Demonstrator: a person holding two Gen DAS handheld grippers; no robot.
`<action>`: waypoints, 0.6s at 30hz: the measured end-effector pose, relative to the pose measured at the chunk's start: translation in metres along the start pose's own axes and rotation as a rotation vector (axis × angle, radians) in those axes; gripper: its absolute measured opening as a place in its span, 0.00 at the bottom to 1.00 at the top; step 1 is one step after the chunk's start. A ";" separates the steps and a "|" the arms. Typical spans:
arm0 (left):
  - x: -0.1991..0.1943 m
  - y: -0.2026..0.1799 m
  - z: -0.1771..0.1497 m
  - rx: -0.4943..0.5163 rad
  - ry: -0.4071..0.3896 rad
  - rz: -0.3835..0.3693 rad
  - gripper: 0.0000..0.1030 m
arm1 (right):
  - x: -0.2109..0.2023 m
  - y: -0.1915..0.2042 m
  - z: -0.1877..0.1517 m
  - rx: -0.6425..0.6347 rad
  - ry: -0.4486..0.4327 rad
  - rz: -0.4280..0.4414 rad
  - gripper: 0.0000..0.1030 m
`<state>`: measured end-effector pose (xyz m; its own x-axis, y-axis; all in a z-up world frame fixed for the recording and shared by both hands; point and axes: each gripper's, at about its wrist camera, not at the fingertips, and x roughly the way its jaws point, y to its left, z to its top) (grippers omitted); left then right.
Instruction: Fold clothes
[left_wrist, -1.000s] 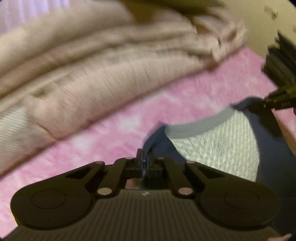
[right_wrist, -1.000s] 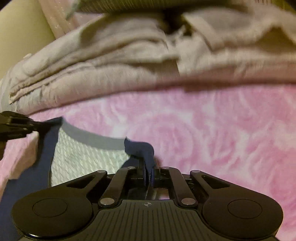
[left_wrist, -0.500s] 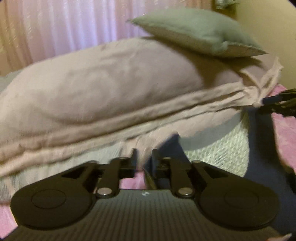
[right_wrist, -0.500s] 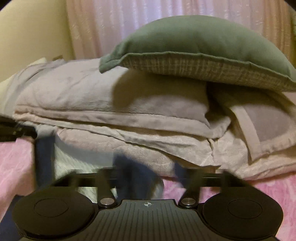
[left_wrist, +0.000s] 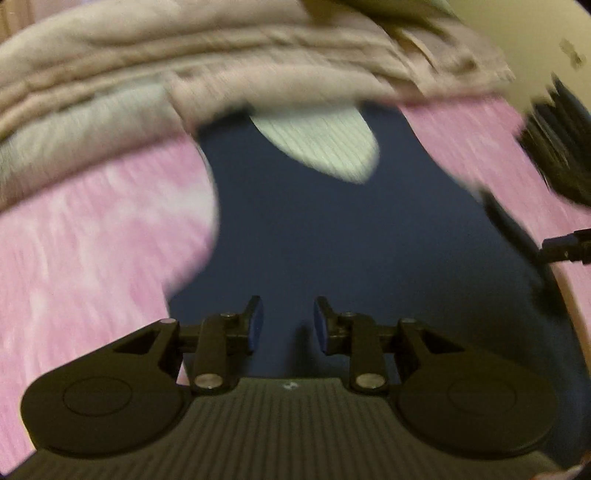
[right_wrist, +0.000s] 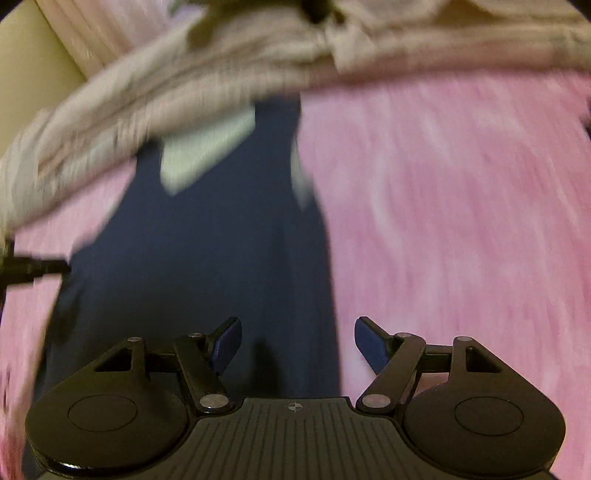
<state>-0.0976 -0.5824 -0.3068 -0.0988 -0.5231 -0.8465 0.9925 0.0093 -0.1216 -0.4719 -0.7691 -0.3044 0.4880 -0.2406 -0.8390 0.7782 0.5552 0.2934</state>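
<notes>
- The pink fleecy bed cover (left_wrist: 92, 240) serves as the folding surface.
- The navy garment with a pale mesh lining (left_wrist: 332, 229) lies flat on it, top edge against the folded beige blankets (left_wrist: 184, 55).
- The left gripper (left_wrist: 283, 325), having just opened, hovers empty above the cloth.
- The right gripper (right_wrist: 297, 345) has just narrowed slightly yet gapes wider, also released, probably for regrasping.

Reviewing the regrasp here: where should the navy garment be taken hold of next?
Likely the near hem of the navy garment, one corner per open gripper, left gripper and right gripper, coming from above. It lies flat and lengthwise on the pink blanket, so edges pinch easiest.
</notes>
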 end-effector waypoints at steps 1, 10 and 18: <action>-0.005 -0.006 -0.014 -0.009 0.025 -0.008 0.24 | -0.007 0.000 -0.024 0.002 0.032 -0.001 0.58; -0.054 -0.089 -0.098 0.177 0.122 -0.087 0.24 | -0.042 -0.022 -0.073 0.079 -0.035 -0.154 0.08; -0.087 -0.231 -0.181 0.741 0.094 -0.387 0.36 | -0.132 0.000 -0.166 0.258 -0.181 -0.211 0.82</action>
<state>-0.3313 -0.3848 -0.2984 -0.4150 -0.3007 -0.8587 0.6742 -0.7354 -0.0683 -0.6020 -0.6053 -0.2697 0.3502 -0.4777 -0.8057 0.9319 0.2648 0.2480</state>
